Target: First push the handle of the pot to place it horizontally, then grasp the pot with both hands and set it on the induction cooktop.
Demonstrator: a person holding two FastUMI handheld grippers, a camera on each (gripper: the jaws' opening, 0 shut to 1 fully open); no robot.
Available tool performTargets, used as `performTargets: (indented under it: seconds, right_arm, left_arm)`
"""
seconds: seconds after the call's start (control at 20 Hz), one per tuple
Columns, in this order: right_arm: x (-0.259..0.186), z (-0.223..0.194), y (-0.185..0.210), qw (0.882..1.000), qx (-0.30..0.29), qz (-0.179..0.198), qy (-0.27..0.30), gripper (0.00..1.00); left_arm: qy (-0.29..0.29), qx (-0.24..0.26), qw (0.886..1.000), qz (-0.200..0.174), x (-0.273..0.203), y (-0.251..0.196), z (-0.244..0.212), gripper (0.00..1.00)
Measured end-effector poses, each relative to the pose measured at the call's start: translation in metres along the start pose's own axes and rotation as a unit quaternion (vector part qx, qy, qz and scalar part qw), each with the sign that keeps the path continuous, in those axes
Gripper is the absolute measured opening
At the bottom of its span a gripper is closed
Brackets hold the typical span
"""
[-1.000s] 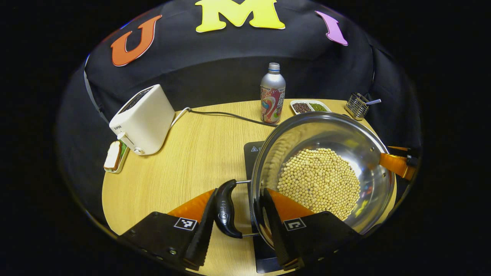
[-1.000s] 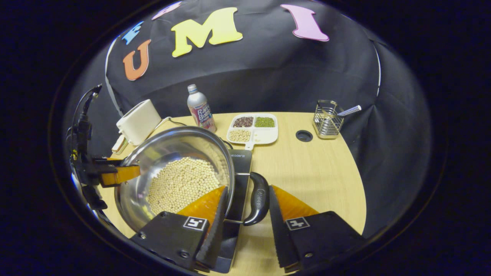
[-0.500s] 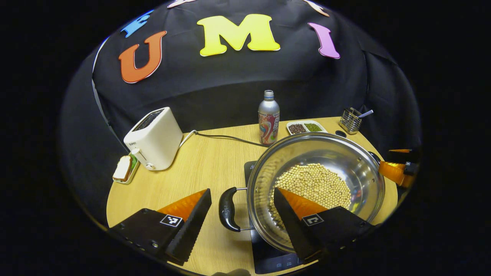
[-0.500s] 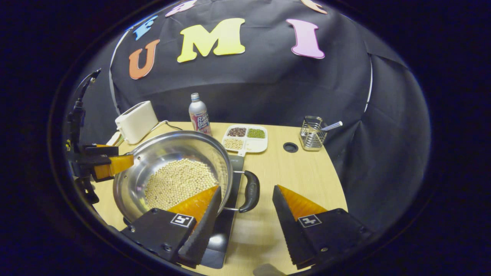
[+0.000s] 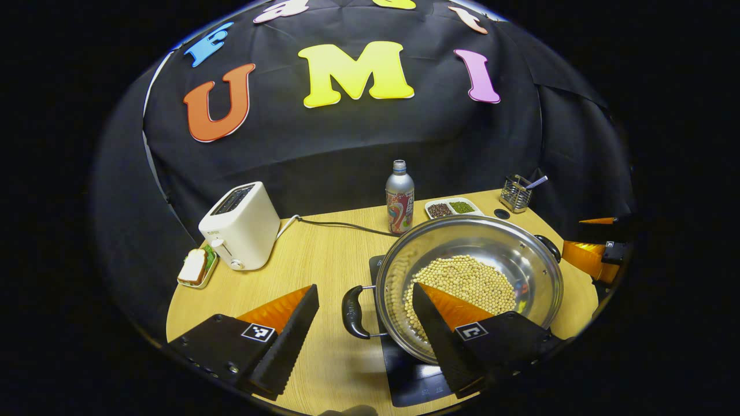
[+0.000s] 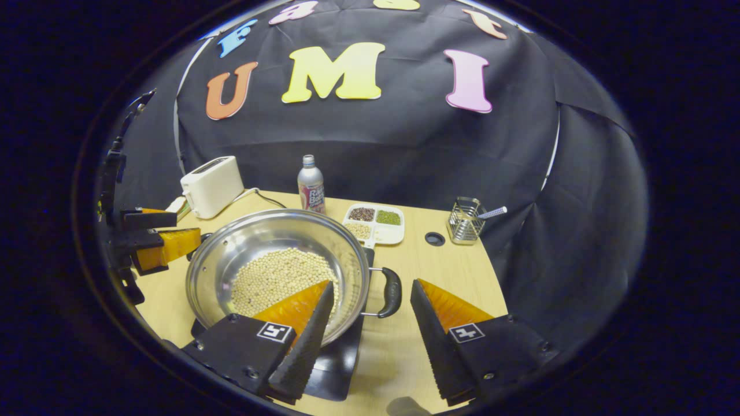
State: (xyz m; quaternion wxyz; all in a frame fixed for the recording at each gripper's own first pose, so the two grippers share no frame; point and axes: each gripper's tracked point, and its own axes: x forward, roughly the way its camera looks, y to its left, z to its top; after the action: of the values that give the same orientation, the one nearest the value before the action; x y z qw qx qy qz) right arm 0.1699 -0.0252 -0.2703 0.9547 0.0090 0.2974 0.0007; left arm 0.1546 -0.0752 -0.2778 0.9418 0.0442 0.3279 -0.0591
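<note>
Pot (image 5: 469,283) time is nearly over, by the look of it. The pot sits on the cooktop (image 5: 413,378), with a heap of little round beans (image 5: 465,283) inside. So the last step, setting the pot down, looks done. That is my guess from how things lie.

In the left gripper view, the left claw (image 5: 365,332) is wide open and holds nothing. The pot's near handle (image 5: 351,312) lies flat, just ahead of the gap between the two fingers, and nothing touches it. The pot is ahead and a bit to the right of this claw.

In the right gripper view, the right claw (image 6: 370,332) is wide open too, with nothing in it. The pot's other handle (image 6: 391,292) lies flat just ahead of its gap, also free. The pot (image 6: 277,271) is ahead and to the left of this claw, on the cooktop (image 6: 332,370).

Each claw can also be seen far off in the other view, out past the pot.

What comes next? I think both claws just need to back away from the tabletop (image 5: 312,260) slowly, without bumping the handles or the rim. A knock could slide the pot off the cooktop or shake the beans out. The toaster (image 5: 241,225) and bottle (image 5: 399,197) are well away, so they are safe.
</note>
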Motion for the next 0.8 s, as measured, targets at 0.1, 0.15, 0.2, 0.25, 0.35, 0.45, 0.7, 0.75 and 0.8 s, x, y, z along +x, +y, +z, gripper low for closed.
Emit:
performTargets:
  seconds: [0.1,0.15,0.2,0.25,0.35,0.45,0.7,0.75,0.8]
  right_arm:
    - [-0.005,-0.006,0.012,1.0,-0.007,0.0,0.004,0.86]
    - [-0.008,-0.007,0.02,1.0,-0.008,0.003,0.004,0.92]
    - [-0.01,-0.008,0.028,1.0,-0.008,0.008,0.004,0.94]
    - [-0.015,-0.007,0.034,1.0,-0.012,0.01,0.002,0.94]
    - [-0.027,0.003,0.039,1.0,-0.024,0.008,-0.013,0.94]
    - [-0.045,0.021,0.046,0.999,-0.023,0.01,-0.039,0.94]
    - [-0.109,0.091,0.06,0.99,-0.041,0.013,-0.132,0.94]
    - [-0.124,0.105,0.062,0.987,-0.042,0.013,-0.154,0.97]
    - [-0.14,0.119,0.063,0.983,-0.044,0.012,-0.176,0.97]
  left_arm:
    - [0.002,-0.001,1.0,0.002,-0.003,0.004,-0.002,0.97]
    - [0.001,-0.006,1.0,0.0,-0.006,0.004,-0.002,0.97]
    - [-0.004,-0.01,1.0,-0.002,-0.009,0.003,-0.001,0.97]
    - [-0.009,-0.01,1.0,-0.002,-0.014,0.004,0.001,0.97]
    - [-0.025,-0.005,1.0,-0.004,-0.027,0.007,0.01,0.97]
    - [-0.049,-0.002,0.999,-0.01,-0.047,0.008,0.026,0.97]
    - [-0.131,-0.01,0.991,-0.005,-0.111,0.025,0.084,0.97]
    - [-0.148,-0.011,0.989,-0.001,-0.128,0.03,0.096,0.97]
    - [-0.171,-0.011,0.985,0.006,-0.143,0.037,0.11,0.97]
